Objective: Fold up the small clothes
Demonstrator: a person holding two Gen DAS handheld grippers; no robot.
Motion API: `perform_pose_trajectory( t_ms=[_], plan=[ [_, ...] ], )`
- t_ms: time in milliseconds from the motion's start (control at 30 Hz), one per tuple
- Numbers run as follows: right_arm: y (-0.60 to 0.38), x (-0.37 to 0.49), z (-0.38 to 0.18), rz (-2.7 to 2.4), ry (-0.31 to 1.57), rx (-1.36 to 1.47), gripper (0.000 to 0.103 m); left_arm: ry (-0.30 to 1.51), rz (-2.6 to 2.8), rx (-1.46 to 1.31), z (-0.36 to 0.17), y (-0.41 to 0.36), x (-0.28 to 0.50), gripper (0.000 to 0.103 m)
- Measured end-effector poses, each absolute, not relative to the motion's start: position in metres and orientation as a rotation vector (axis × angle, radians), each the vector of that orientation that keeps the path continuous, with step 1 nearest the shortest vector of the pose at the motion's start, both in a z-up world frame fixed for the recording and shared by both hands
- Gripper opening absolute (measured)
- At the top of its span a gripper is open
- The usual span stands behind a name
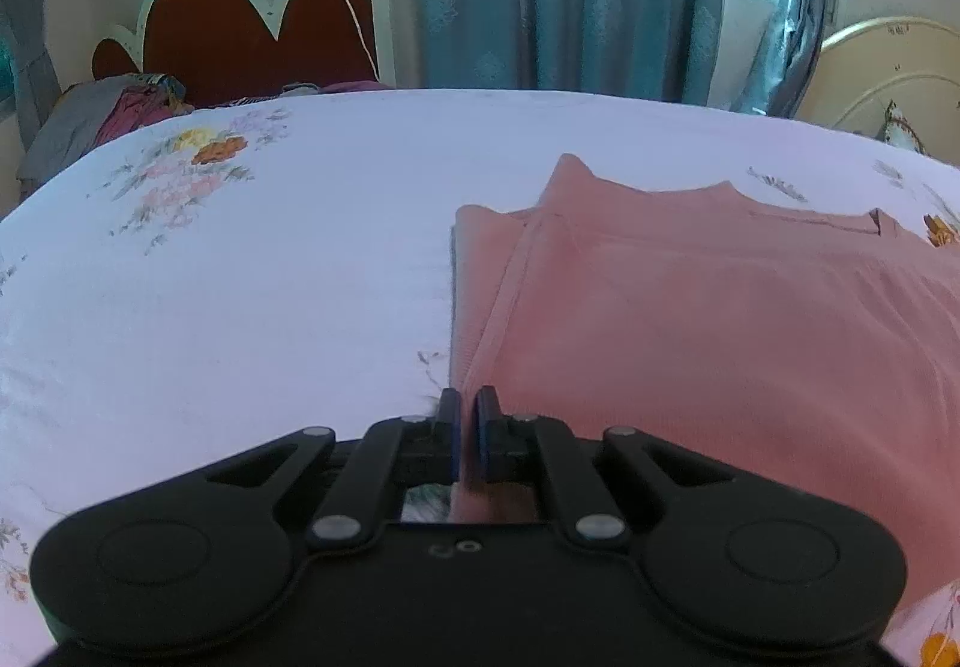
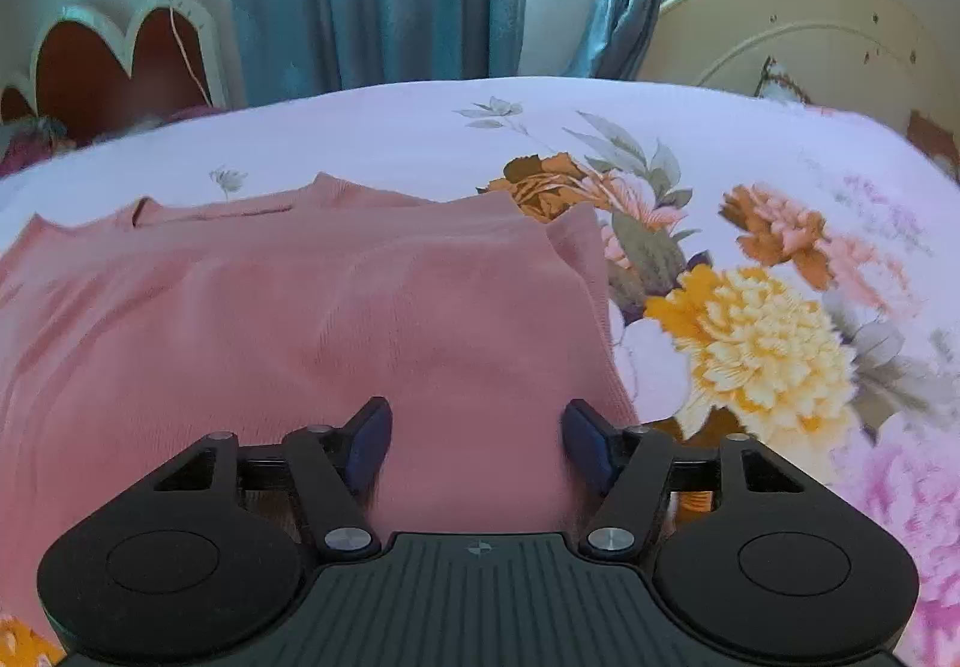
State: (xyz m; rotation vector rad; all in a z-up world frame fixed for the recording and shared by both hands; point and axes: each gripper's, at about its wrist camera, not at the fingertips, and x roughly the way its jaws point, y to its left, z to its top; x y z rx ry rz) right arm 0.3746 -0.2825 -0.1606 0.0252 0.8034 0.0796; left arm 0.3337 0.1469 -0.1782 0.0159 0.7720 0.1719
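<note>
Our left tongs pinch the pink knit garment's near-left edge on the floral bed sheet; right tongs gape over its near-right corner. We should grip both corners evenly before folding.

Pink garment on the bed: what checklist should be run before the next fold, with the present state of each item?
1. left gripper shut on the near left edge of the pink garment: ok.
2. right gripper has cloth gripped: not ok, fingers spread open over it.
3. Left side already folded inward: ok.
4. Garment lying flat on the floral bedsheet: ok, mild wrinkles.
5. Both near corners level: cannot tell.
</note>
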Motion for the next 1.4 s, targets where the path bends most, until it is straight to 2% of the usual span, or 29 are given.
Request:
perform_pose_trajectory(
  t_ms=[33, 100, 133, 267, 367, 500, 633, 767, 933, 1167, 1400],
  plan=[
    [-0.283, 0.373, -0.158, 0.069, 0.803, 0.033, 0.063, 0.771, 0.168, 0.016, -0.176, 0.146, 0.333, 0.007],
    [-0.288, 0.368, -0.151, 0.077, 0.782, 0.092, 0.063, 0.757, 0.166, 0.007, -0.169, 0.145, 0.326, 0.023],
    [-0.289, 0.366, -0.147, 0.084, 0.775, 0.105, 0.063, 0.753, 0.172, 0.015, -0.166, 0.143, 0.323, 0.026],
    [-0.284, 0.358, -0.138, 0.113, 0.766, 0.122, 0.063, 0.717, 0.156, -0.011, -0.15, 0.136, 0.308, 0.025],
    [-0.271, 0.354, -0.134, 0.146, 0.763, 0.135, 0.063, 0.703, 0.107, -0.052, -0.143, 0.121, 0.307, 0.028],
    [-0.255, 0.347, -0.146, 0.142, 0.801, 0.078, 0.063, 0.743, 0.042, -0.08, -0.157, 0.098, 0.314, 0.032],
    [-0.283, 0.332, -0.161, 0.102, 0.812, 0.111, 0.063, 0.797, 0.061, -0.101, -0.183, 0.104, 0.308, 0.034],
    [-0.301, 0.32, -0.158, 0.092, 0.801, 0.135, 0.063, 0.798, 0.068, -0.093, -0.18, 0.107, 0.306, 0.034],
    [-0.284, 0.315, -0.154, 0.065, 0.813, 0.023, 0.063, 0.813, 0.082, -0.09, -0.179, 0.106, 0.304, 0.033],
    [-0.25, 0.304, -0.126, 0.188, 0.762, 0.082, 0.063, 0.843, 0.063, -0.205, -0.167, 0.103, 0.297, 0.061],
    [-0.201, 0.302, -0.127, 0.258, 0.773, 0.058, 0.063, 0.876, 0.054, -0.217, -0.168, 0.096, 0.287, 0.067]
  ],
)
